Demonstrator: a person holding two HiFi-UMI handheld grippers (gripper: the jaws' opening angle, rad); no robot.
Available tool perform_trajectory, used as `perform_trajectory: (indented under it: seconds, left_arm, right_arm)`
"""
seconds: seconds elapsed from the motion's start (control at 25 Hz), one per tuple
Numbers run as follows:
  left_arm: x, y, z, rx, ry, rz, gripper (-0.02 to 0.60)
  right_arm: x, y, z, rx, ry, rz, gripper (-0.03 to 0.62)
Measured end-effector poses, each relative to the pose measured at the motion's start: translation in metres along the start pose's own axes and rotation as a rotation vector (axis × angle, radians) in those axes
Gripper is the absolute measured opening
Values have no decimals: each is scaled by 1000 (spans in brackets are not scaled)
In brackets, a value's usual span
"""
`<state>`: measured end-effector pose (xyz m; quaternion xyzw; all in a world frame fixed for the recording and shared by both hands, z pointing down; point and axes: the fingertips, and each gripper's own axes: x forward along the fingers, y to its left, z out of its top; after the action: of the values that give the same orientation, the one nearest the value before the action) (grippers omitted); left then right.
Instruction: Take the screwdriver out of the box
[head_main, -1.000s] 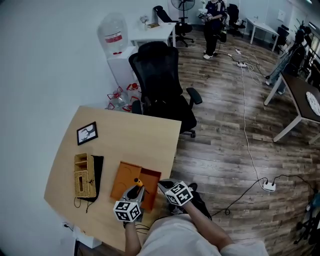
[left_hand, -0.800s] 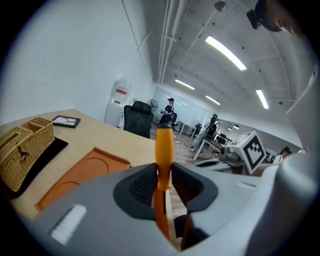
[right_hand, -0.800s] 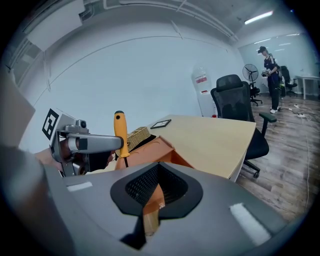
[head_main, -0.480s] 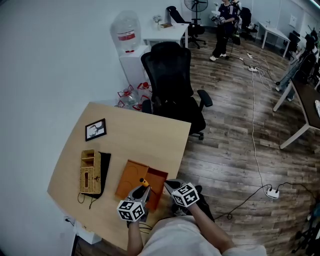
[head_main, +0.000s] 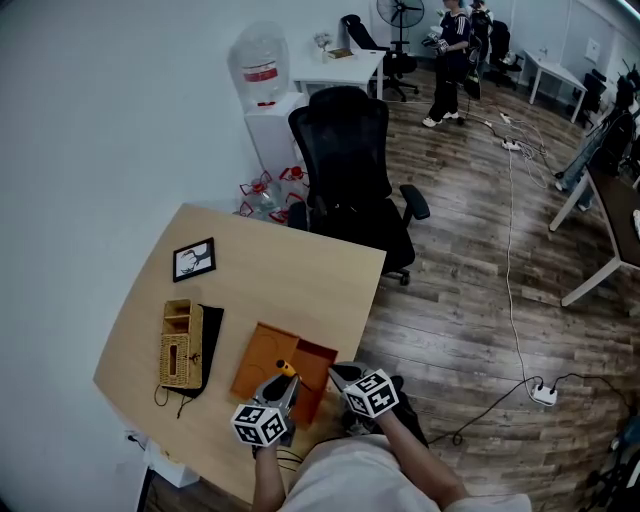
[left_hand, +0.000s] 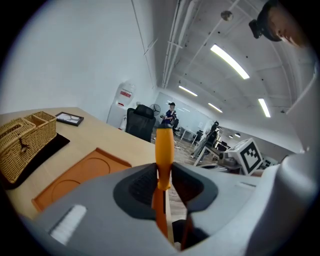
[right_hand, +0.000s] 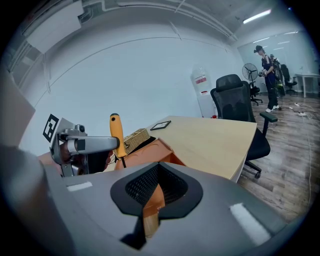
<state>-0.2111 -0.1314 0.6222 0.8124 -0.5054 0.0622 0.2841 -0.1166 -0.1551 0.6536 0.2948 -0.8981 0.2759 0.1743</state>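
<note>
Screwdriver (left_hand: 164, 145) clamped upright in left tool (left_hand: 163, 186); right tool (right_hand: 156, 192) pinches box (head_main: 258, 358) wall. Lift straight up, hold box down, clear rim before swinging away.

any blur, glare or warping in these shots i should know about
Head view: sharp, evenly lit, but the fisheye bends the table edges and floorboards. Left gripper view: black corners, bright ceiling lights, left gripper soft up close, screwdriver handle clear. Right gripper view: same round black border; the box edge between the jaws is blurred.
</note>
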Motion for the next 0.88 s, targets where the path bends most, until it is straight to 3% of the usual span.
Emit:
perform_trajectory:
  seconds: [0.88]
  left_arm:
    - [8,-2,-3,-7,-1,-6,147]
  right_arm:
    - [1,-6,-2,14,5,-1,0]
